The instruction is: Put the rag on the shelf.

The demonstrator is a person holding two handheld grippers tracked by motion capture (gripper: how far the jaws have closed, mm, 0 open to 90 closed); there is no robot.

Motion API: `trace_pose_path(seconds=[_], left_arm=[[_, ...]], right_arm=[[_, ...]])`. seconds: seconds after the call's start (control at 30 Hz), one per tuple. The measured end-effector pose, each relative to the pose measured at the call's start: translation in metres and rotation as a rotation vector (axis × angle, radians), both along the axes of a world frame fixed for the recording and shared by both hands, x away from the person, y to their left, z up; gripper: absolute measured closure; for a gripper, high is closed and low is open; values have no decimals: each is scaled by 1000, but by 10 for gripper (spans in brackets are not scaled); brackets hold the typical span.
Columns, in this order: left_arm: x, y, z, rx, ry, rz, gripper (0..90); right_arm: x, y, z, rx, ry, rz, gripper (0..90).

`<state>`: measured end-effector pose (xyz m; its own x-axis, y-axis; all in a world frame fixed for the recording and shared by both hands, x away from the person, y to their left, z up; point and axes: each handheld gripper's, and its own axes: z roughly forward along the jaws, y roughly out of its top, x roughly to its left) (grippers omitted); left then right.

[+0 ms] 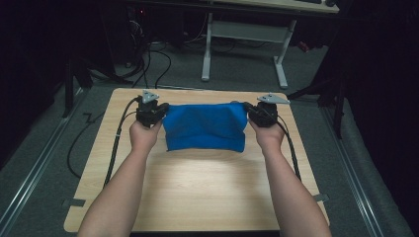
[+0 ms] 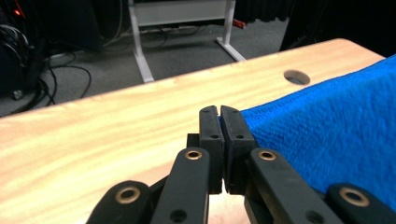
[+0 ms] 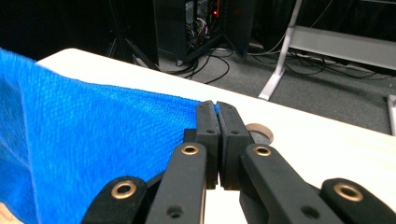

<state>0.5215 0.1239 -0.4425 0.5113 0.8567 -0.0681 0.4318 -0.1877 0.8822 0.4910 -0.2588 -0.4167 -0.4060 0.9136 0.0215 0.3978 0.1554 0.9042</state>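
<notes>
A blue towel point(image 1: 205, 127) is stretched above the far half of the wooden table point(image 1: 197, 187), held up by its two far corners while its near edge rests on the wood. My left gripper point(image 1: 159, 109) is shut on the towel's far left corner; in the left gripper view the closed jaws pinch the blue towel point(image 2: 327, 126) at its edge, gripper point(image 2: 219, 111). My right gripper point(image 1: 251, 110) is shut on the far right corner; in the right gripper view the blue towel point(image 3: 88, 135) hangs to the left of the gripper point(image 3: 214, 105).
A white-legged desk frame point(image 1: 244, 37) and loose cables point(image 1: 148, 59) lie on the floor beyond the table. A round hole point(image 2: 296, 77) sits in the tabletop near its far edge. Each gripper's cable point(image 1: 117, 143) trails back along the table's sides.
</notes>
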Motion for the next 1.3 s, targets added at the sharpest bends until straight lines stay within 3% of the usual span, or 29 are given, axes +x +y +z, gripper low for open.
trace_pose_path(seconds=[0.1, 0.2, 0.8, 1.3], left_arm=[[-3, -1, -6, -2, 17, -11, 886], [-5, -1, -11, -32, 28, -14, 886], [-14, -3, -34, -35, 66, -35, 886], [-24, -3, -52, -26, 111, -51, 884]], right_arm=[[-1, 0, -6, 4, 15, 4, 894], [-1, 2, -11, -8, 24, 13, 895], [-3, 8, -28, -9, 51, 32, 894], [-10, 6, -56, 6, 105, 25, 893]])
